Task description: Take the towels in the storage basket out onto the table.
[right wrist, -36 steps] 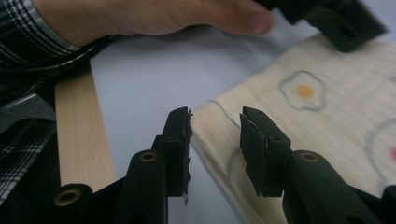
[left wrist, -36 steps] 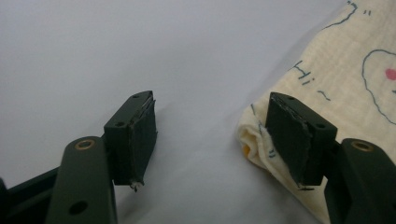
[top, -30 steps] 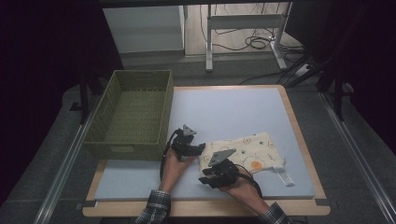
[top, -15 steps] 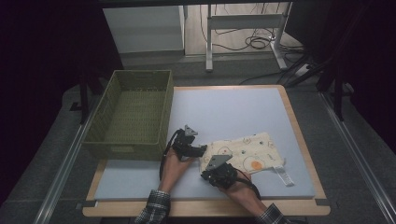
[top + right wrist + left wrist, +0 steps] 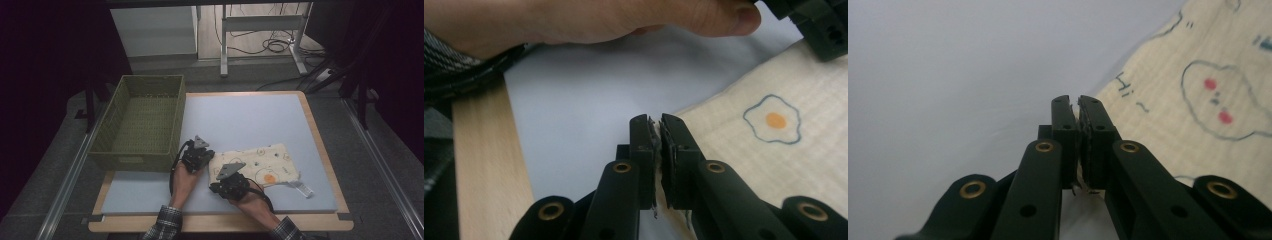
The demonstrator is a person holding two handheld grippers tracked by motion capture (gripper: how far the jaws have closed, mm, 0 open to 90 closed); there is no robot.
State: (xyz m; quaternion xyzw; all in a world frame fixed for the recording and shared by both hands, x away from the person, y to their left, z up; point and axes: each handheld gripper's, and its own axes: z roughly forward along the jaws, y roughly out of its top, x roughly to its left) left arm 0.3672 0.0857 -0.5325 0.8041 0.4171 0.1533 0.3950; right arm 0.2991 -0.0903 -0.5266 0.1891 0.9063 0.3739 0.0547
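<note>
A cream cloth (image 5: 262,162) printed with small drawings lies flat on the blue mat (image 5: 240,120), with a white strap at its right end. My left gripper (image 5: 204,157) sits at the cloth's far left corner. Its jaws have just been closing and are shut, with a sliver of the cloth's edge (image 5: 1198,100) pinched between the pads of the left gripper (image 5: 1078,100). My right gripper (image 5: 226,176) is at the near left edge. The right gripper (image 5: 654,120) is shut on that edge, beside the fried-egg print (image 5: 774,120).
A green woven basket (image 5: 142,122) stands to the left of the mat, close behind the left hand. The table's wooden rim (image 5: 484,165) runs along the near side. In the right gripper view the other hand (image 5: 599,20) crosses the top.
Both hands stay at the cloth's left end with almost no shift. The cloth lies as before.
</note>
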